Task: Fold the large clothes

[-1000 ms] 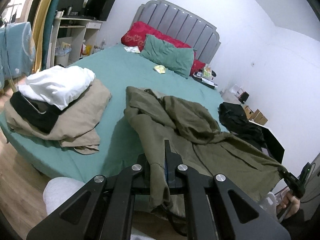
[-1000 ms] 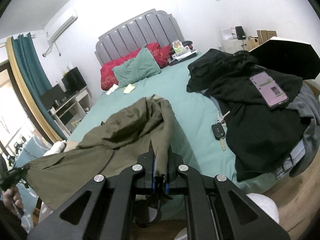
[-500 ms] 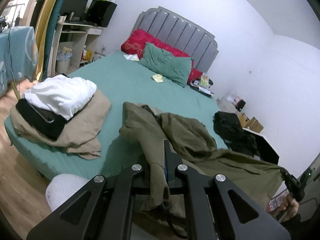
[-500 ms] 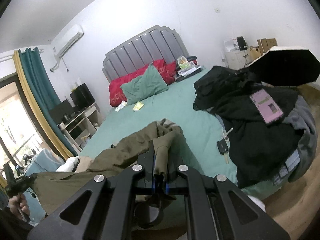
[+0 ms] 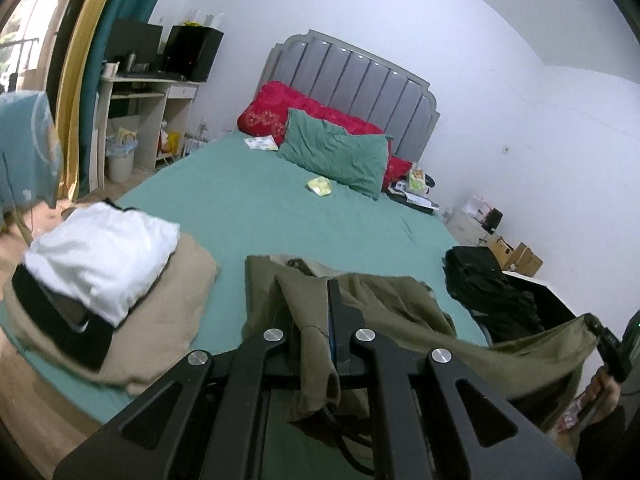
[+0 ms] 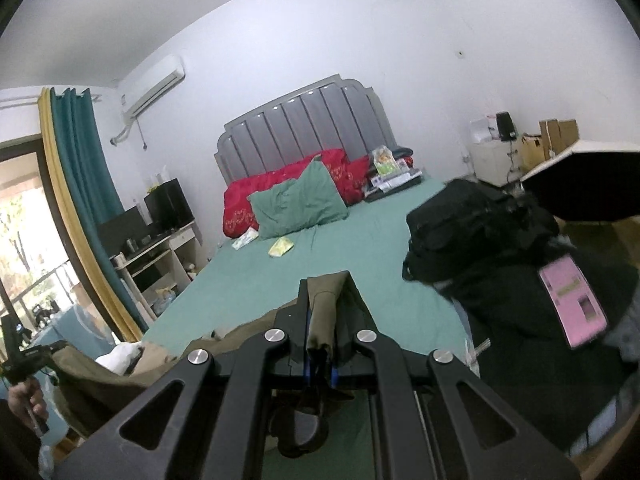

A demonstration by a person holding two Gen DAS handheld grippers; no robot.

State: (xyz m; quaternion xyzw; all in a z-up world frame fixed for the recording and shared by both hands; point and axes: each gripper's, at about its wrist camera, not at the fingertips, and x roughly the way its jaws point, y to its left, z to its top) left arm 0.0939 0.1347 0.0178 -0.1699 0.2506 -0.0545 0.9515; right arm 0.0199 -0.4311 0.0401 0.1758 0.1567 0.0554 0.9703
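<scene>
Left gripper: the left gripper (image 5: 320, 300) has its jaws pinched nearly together on a fold of the olive-green jacket (image 5: 384, 312); the cloth runs between the fingers and hangs down behind them.
Right gripper: the right gripper (image 6: 324, 292) is likewise clamped narrowly on another edge of the olive-green jacket (image 6: 324, 312), a strip of the fabric standing up between its fingers.
Jacket: it is stretched between the two grippers, lifted at both ends, with its middle sagging onto the near edge of the bed (image 5: 248, 200); in the left wrist view the far end reaches the other gripper at the right edge of the picture, where a hand (image 5: 600, 392) holds it.
Bed: covered by a teal sheet, with a grey padded headboard (image 5: 352, 76), red pillows (image 5: 280, 108) and a teal pillow (image 5: 336, 152) at the head.
Left side of bed: a stack of folded clothes, a white garment (image 5: 100, 252) on top of black and beige ones.
Right side of bed: a heap of black clothes (image 6: 500, 260) with a pink phone (image 6: 572, 300) lying on it.
Room: a desk with shelves (image 5: 140, 100) beside a teal and yellow curtain (image 6: 76, 200); an air conditioner (image 6: 154, 84) is mounted on the wall.
</scene>
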